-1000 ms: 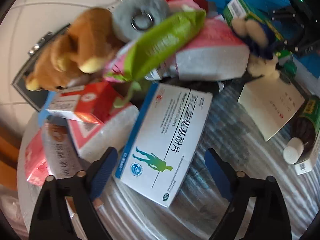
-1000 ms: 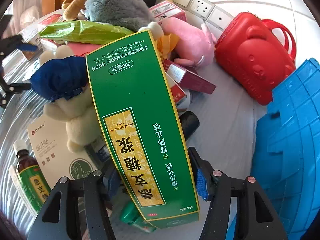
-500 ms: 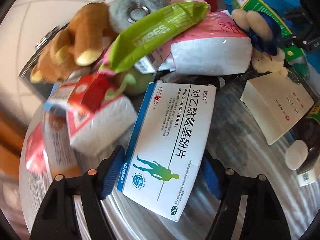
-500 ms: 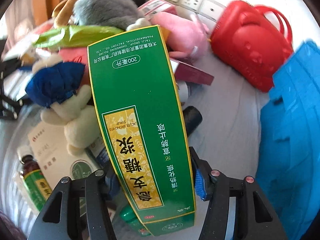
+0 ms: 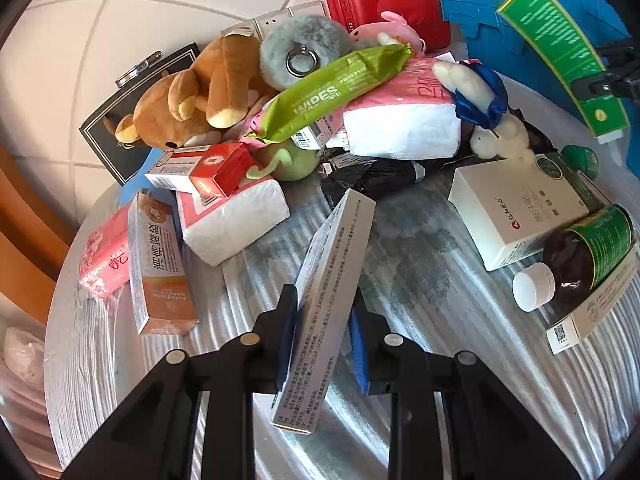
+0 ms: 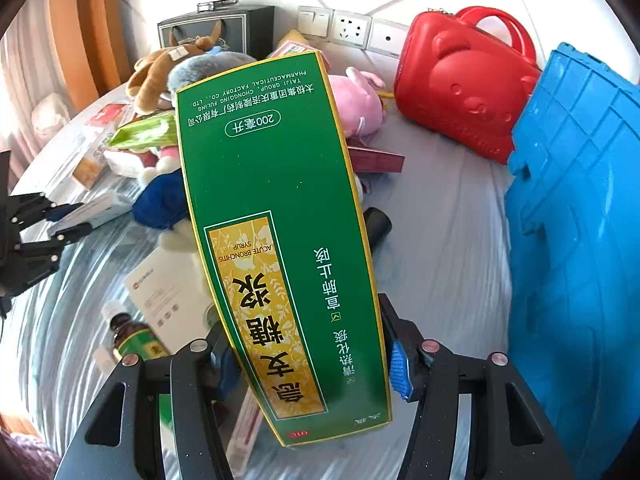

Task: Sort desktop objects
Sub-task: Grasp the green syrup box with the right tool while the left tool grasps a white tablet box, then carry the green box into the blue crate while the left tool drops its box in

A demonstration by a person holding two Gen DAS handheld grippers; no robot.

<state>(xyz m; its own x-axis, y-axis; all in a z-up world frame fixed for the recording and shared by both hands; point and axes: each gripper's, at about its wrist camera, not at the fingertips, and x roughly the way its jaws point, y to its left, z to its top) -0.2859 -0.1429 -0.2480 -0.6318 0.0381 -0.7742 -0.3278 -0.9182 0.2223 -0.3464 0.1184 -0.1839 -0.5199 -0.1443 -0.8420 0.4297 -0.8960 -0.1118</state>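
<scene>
My left gripper (image 5: 322,334) is shut on a white paracetamol box (image 5: 332,280), held on edge above the table. It also shows in the right wrist view (image 6: 92,214) at far left. My right gripper (image 6: 310,350) is shut on a tall green syrup box (image 6: 276,220), lifted beside the blue crate (image 6: 580,216). The green box also shows in the left wrist view (image 5: 560,48) at top right. A heap of plush toys, tissue packs and medicine boxes lies behind.
A brown plush (image 5: 192,96), green wipes pack (image 5: 332,88), tissue packs (image 5: 236,220), an orange-and-white box (image 5: 160,260), a white box (image 5: 520,204) and a syrup bottle (image 5: 576,256) lie on the table. A red case (image 6: 464,80) stands by the wall sockets (image 6: 352,30).
My left gripper closed on the paracetamol box and lifted it, turning it on edge. My right gripper carried the green box up and toward the blue crate.
</scene>
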